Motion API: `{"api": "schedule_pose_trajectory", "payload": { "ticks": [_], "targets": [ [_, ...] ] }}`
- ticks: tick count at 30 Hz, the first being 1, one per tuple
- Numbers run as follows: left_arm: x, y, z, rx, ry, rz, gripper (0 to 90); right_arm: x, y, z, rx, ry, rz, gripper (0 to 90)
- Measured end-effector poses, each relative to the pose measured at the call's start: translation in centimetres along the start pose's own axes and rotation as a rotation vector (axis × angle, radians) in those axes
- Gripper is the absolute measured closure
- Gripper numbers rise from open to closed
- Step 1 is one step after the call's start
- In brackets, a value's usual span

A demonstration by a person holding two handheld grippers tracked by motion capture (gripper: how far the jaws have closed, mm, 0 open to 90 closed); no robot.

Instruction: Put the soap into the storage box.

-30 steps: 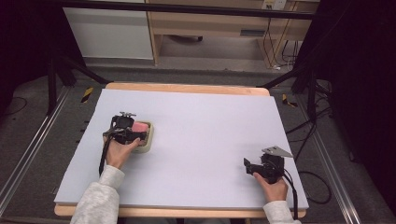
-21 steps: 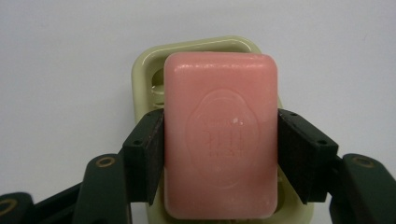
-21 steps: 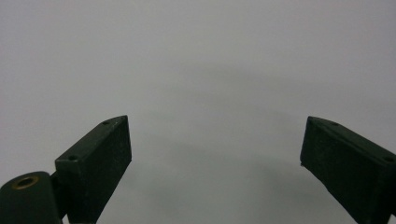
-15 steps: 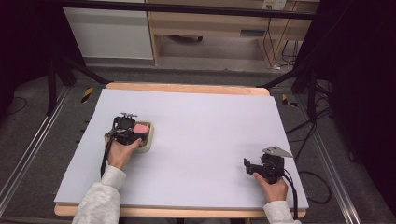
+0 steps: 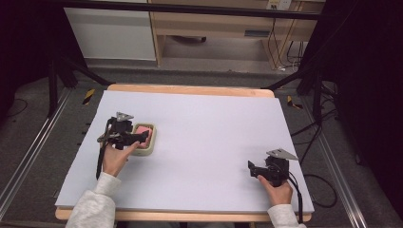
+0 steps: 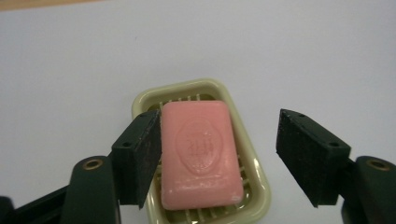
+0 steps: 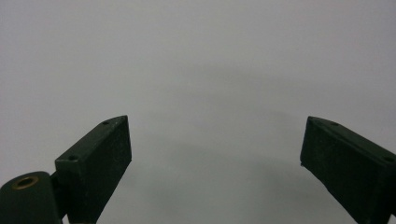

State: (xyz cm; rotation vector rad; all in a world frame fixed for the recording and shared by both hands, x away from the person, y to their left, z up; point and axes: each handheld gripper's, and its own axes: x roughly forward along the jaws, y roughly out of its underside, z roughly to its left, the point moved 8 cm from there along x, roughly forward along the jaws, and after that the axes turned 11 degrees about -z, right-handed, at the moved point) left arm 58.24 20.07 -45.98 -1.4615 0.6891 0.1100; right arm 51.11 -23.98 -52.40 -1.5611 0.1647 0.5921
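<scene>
White tabletop [image 5: 204, 137]: your left gripper [image 5: 135, 137] hovers low over the pink soap [image 6: 201, 154] in its green dish [image 6: 259, 182] at the left side, jaws spread wide, 1 pad just beside the bar. Soap's long axis runs along the jaws. Your right gripper [image 5: 251, 167] rests near the front right, jaws wide, holding nothing.

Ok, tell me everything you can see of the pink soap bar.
The soap bar is a pink, rounded rectangle with an embossed oval stamp on top, too blurred to read. It looks waxy, whole and smooth. It lies flat in a pale green ribbed soap dish on the table's left side. The open left gripper straddles it; one jaw looks against its edge, the other stands clear.
</scene>
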Motion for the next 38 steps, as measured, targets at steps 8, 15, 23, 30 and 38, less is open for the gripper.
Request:
{"api": "schedule_pose_trajectory", "payload": {
  "ticks": [8, 15, 23, 30, 38],
  "targets": [
    [-2.1, 0.7, -0.7, -0.041, 0.090, -0.066, 28.0, 0.0, -0.3, 0.1, 0.008, 0.004, -0.008, 9.1],
    [-3.5, 2.4, -0.1, -0.033, 0.106, -0.082, 26.7, 0.3, -0.6, -0.1, 0.020, 0.021, -0.006, 9.1],
    [-5.1, 4.2, 1.6, -0.034, 0.080, -0.090, 25.5, 0.8, -0.6, -0.3, 0.037, 0.038, 0.006, 9.1],
    [-6.2, 6.1, 3.6, -0.040, 0.053, -0.089, 24.8, 0.8, -0.6, 0.1, 0.018, 0.034, 0.007, 9.0],
    [-7.2, 8.4, 5.4, -0.017, 0.000, -0.059, 24.9, -0.4, 0.2, 0.1, 0.001, 0.022, 0.017, 9.3]
  ]
}}
